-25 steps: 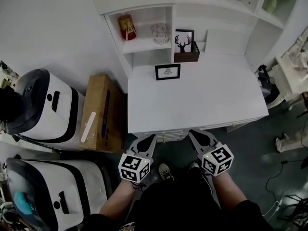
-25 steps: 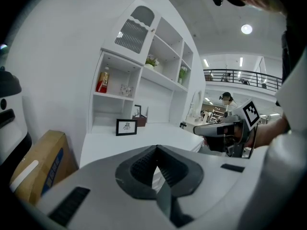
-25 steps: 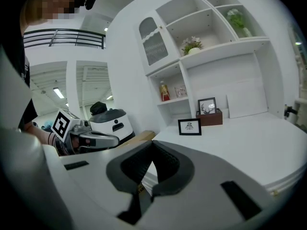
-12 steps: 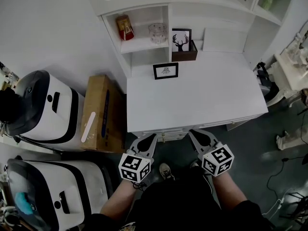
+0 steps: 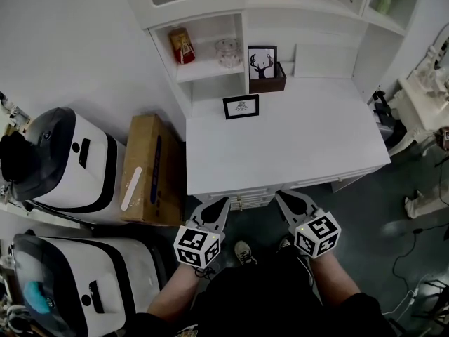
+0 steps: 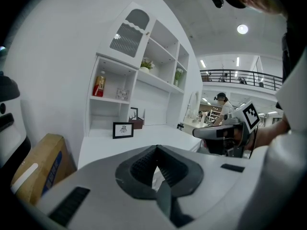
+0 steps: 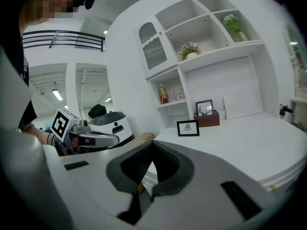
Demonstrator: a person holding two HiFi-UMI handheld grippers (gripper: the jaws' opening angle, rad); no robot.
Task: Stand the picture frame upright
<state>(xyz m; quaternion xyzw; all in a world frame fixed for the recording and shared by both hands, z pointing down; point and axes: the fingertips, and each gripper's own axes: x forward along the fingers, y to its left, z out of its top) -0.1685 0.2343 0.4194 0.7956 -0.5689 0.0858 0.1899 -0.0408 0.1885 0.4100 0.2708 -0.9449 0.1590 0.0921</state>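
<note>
Head view looks down on a white desk (image 5: pixel 302 139). The small black picture frame (image 5: pixel 240 107) stands upright at its far left, just in front of the shelf unit, facing the near edge. Right of it and farther back, a deer picture (image 5: pixel 262 60) stands in a brown box (image 5: pixel 271 84). Both tools hang just off the desk's near edge, well apart from the frame. The left gripper (image 5: pixel 222 202) and the right gripper (image 5: pixel 280 196) each have their jaws pressed together with nothing between them, as each gripper view shows. A cardboard box (image 5: pixel 144 167) sits on the floor left of the desk.
</note>
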